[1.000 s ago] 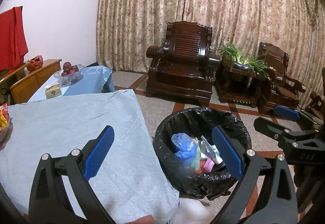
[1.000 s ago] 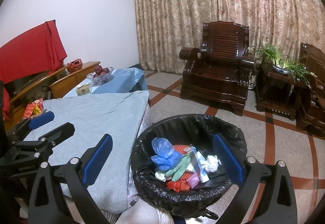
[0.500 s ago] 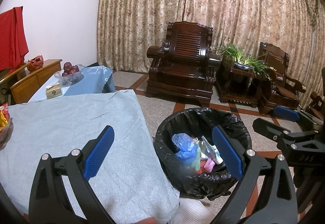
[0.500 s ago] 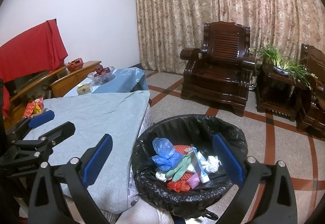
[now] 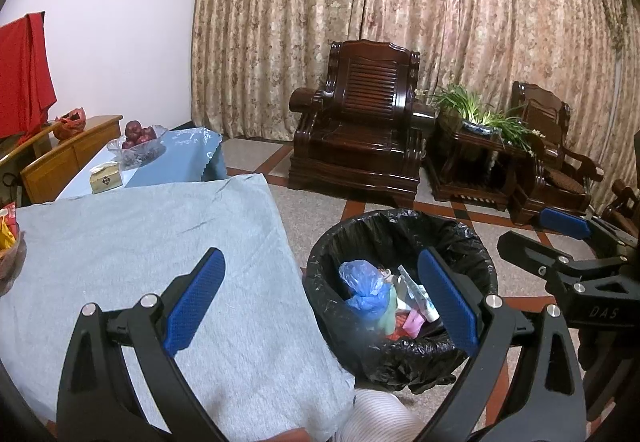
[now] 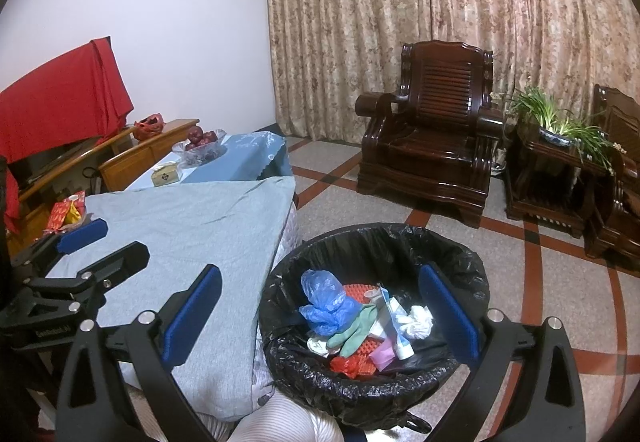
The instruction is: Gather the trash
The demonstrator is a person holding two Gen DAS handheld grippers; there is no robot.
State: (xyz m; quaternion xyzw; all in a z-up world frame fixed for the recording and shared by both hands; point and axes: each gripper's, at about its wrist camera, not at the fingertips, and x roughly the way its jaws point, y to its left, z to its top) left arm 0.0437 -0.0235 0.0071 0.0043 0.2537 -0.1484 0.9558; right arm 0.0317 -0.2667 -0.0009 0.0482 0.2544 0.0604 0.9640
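The trash bin point(image 6: 374, 326) stands on the floor just beside the near right corner of the desk point(image 6: 192, 226). It has a black bag in it and it holds the trash: one blue plastic bag point(image 6: 326, 302), one green glove point(image 6: 354, 330), one white tube point(image 6: 394, 326), one white paper ball point(image 6: 418, 322), one pink bit point(image 6: 382, 354), one red scrap point(image 6: 344, 366) and a red mesh sheet under them.

Almost nothing has changed from the pictures a moment back — both tools hang in nearly the same spots, and the trash lies the same way in the bin. I think this means the dropping is done and the job is at its end, or very near it.

The left tool point(image 5: 320, 306) has its two blue fingers wide apart and holds nothing. The right tool point(image 6: 320, 314) is the same — wide apart, with nothing in it. It hangs over the bin.

The grey cloth on the desk shows no trash on it. At the far left edge sit some red snack packs point(image 6: 66, 211). Beyond is a second desk with one bowl of red fruit point(image 6: 200, 145) and one small box point(image 6: 165, 174). I count two dark wooden chairs and one green plant point(image 5: 480, 113).
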